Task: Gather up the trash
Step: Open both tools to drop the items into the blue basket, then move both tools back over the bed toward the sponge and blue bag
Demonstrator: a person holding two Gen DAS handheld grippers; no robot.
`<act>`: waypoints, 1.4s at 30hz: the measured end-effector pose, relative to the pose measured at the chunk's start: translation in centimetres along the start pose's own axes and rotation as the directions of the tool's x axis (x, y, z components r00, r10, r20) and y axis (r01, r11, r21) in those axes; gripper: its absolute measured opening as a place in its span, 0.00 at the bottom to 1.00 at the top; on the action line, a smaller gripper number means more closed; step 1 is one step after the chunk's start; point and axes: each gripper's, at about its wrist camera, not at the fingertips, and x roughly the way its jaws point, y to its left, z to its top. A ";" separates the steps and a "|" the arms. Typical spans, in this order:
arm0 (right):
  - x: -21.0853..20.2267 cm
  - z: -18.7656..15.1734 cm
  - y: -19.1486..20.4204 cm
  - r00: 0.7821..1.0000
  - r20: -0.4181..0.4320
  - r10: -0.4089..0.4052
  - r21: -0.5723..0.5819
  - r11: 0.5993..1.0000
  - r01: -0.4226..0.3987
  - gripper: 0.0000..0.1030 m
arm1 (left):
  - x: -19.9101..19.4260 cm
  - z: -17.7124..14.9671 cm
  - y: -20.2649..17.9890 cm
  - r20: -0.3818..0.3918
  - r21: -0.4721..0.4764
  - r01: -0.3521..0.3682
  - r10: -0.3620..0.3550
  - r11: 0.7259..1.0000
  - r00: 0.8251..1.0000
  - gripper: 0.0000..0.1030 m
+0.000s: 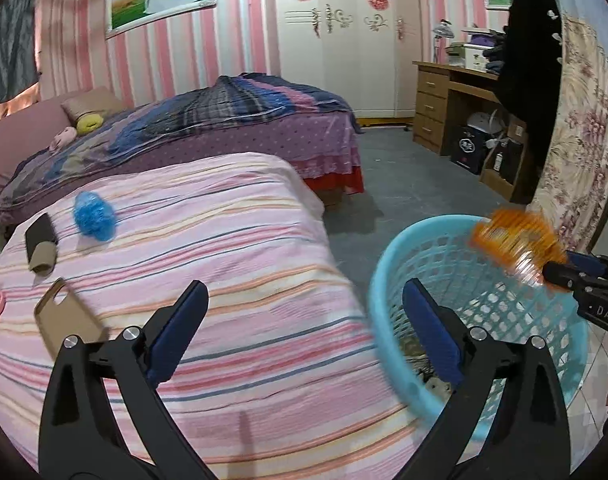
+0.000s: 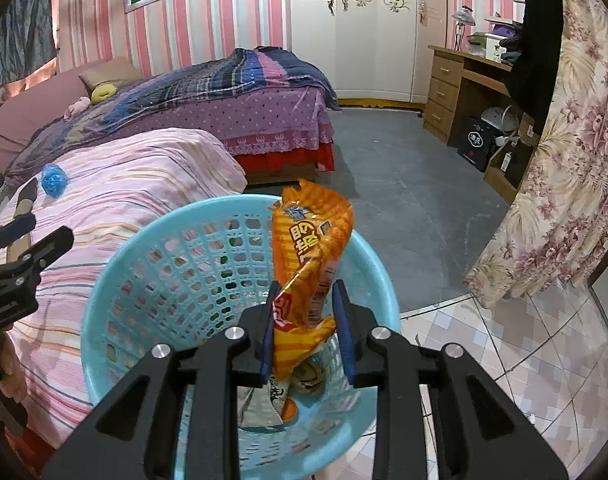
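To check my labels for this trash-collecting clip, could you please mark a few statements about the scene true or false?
The orange snack wrapper is between the fingers of the right gripper, over the blue basket. True.
The left gripper holds the blue wad. False: the left gripper is open and empty; the blue wad lies on the striped bed.
The blue basket is empty. False: trash lies inside.
A phone case lies on the striped bed. True.

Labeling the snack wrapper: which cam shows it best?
Right wrist view. The orange snack wrapper fills the centre, sharp, print readable, standing between the right gripper pads over the blue basket. The left wrist view shows it only as a motion-blurred orange patch near the right edge.
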 end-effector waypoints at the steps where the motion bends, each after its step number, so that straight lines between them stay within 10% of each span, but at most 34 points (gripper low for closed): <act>1: 0.1 0.1 0.2 1.000 -0.002 -0.003 0.003 1.000 0.003 0.41 | -0.1 -0.1 0.2 0.000 -0.004 -0.005 0.005 1.000 1.000 0.92; 4: 0.1 0.2 1.0 1.000 0.002 -0.013 -0.001 1.000 0.013 0.72 | -0.5 -0.5 1.6 -0.002 -0.017 -0.026 0.026 1.000 1.000 0.92; 9: 0.1 0.2 2.6 0.999 0.015 -0.035 -0.016 0.999 0.035 0.85 | -1.7 -1.3 4.6 0.001 -0.050 -0.063 0.063 0.997 0.998 0.93; 42: 1.7 5.1 18.1 0.990 0.066 0.126 -0.100 0.988 -0.119 0.94 | -3.7 -2.8 24.2 -0.021 -0.241 -0.268 0.271 0.933 0.962 0.94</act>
